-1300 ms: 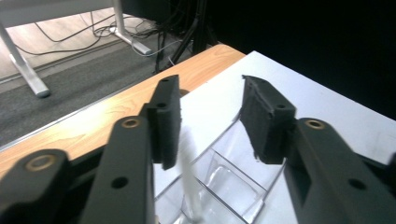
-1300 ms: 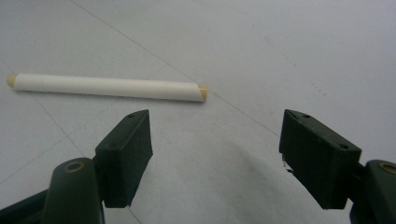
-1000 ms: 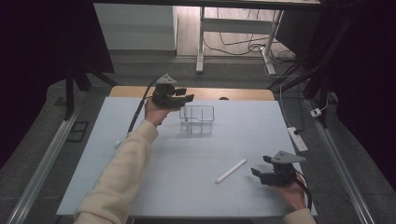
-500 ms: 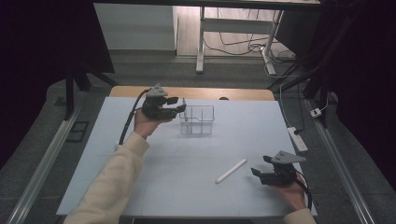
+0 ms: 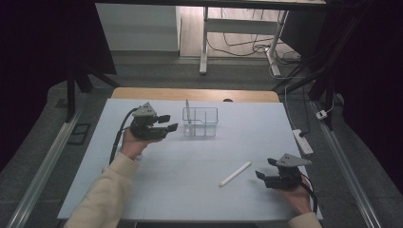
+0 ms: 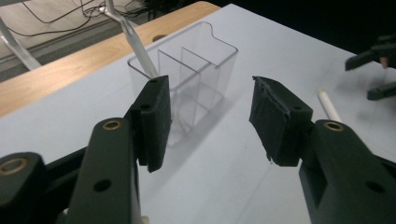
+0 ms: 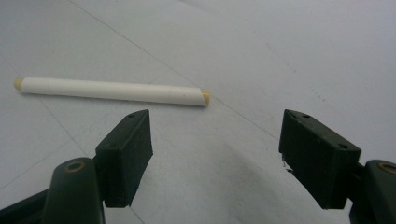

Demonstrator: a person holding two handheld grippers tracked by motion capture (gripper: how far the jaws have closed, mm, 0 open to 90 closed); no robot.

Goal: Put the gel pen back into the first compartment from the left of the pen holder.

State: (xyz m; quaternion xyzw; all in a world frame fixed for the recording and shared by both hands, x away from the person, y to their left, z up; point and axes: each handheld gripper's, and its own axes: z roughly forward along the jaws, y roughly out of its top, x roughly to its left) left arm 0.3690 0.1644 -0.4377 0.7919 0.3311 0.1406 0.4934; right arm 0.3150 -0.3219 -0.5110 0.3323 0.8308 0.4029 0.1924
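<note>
Your rig: two handheld black grippers, cream sleeves.
Left gripper [image 5: 167, 122] and right gripper [image 5: 265, 168] each carry a grey three-cornered top plate and a black trailing cable; jaws are matte black with brass-ringed pivot holes, small screw holes, rectangular pads [image 6: 155, 116].

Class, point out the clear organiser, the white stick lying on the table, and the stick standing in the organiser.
clear organiser [image 5: 205, 124], high view, front wall.
white stick [image 7: 112, 90], right gripper view, mid-shaft.
standing stick [image 6: 138, 48], left gripper view, shaft above rim.
</note>
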